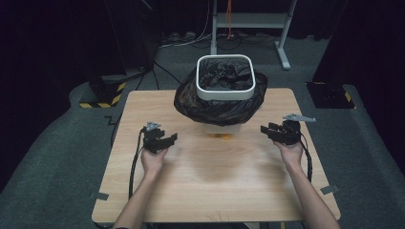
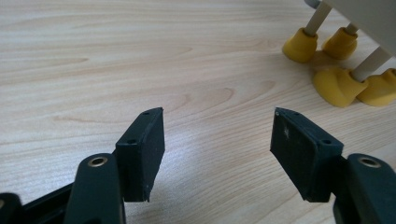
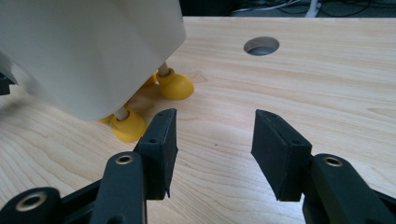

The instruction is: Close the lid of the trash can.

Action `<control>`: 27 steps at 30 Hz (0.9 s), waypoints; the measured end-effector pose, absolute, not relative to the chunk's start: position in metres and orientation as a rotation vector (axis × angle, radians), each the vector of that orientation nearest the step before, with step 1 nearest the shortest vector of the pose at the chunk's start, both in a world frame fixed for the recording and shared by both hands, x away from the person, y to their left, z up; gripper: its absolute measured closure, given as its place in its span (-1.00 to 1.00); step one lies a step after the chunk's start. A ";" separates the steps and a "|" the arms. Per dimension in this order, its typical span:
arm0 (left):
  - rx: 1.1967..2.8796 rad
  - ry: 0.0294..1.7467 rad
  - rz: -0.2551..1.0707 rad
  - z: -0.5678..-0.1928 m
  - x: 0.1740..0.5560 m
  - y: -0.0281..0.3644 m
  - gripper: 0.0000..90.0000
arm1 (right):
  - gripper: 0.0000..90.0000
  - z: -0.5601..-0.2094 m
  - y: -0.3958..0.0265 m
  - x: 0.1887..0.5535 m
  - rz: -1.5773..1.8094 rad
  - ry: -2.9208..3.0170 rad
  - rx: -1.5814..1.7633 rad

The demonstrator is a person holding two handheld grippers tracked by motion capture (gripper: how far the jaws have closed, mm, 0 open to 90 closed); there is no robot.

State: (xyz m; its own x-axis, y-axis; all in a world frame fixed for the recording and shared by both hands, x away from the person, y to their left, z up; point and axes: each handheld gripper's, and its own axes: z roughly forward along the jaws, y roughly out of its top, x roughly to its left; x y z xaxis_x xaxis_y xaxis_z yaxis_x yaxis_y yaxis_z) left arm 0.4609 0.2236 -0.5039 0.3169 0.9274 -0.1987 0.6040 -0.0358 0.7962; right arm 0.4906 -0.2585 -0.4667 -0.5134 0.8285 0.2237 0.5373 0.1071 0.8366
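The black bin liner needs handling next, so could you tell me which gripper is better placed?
Neither clearly: left gripper and right gripper flank the bin, both open.

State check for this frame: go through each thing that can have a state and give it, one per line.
bin: upright on the table, standing on its yellow feet.
black bag: lining the bin, its edge folded out over the rim and hanging down the sides.
left gripper: open, nothing between the jaws, low over the table.
right gripper: open, nothing between the jaws, beside the bin.
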 end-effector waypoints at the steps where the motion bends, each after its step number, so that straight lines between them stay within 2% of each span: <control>1: 1.743 1.383 0.485 -0.505 0.461 0.224 -0.22 | 0.11 -0.468 -0.256 0.491 1.363 2.092 1.349; 27: 1.764 1.433 0.539 -0.519 0.475 0.216 -0.21 | 0.11 -0.503 -0.244 0.507 1.157 2.116 1.367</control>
